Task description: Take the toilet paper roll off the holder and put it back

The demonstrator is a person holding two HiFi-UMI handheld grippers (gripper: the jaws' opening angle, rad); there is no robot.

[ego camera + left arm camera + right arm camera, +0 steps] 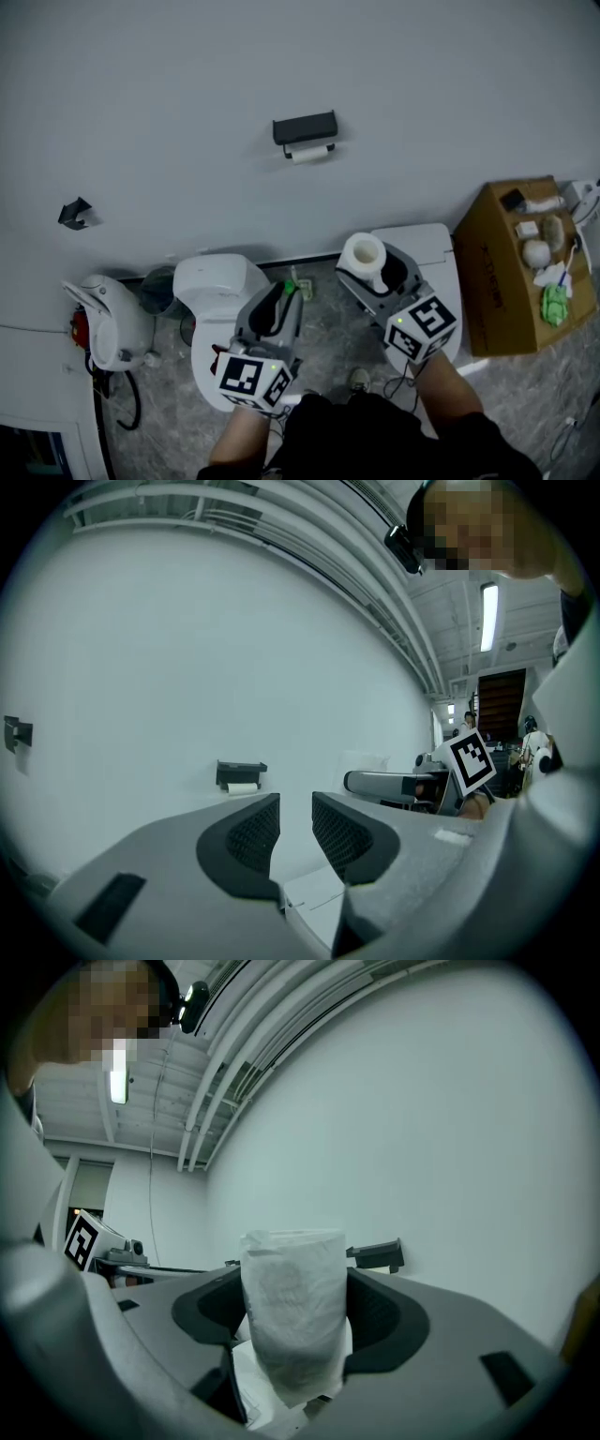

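One roll clamped, holder far off on the wall

One toilet paper roll [364, 253] is clamped upright in the right gripper [373, 270], with the pads pressed on its two sides. The jaws of the left gripper [295, 829] are set a little apart, and nothing is seen between them. The black holder [305, 127] is fixed to the far wall [169, 103], well apart from both grippers and a little left of the roll. A white piece of paper [309, 154] is seen just under it. The step in hand is judged to be the return of the roll to the holder. This is best done with a light squeeze, so that the soft roll and its core are not crushed. The roll should also be turned from upright to lie along the holder before it is brought close. The empty left gripper can be used to steady the holder. How the holder takes a roll cannot be told from so far.
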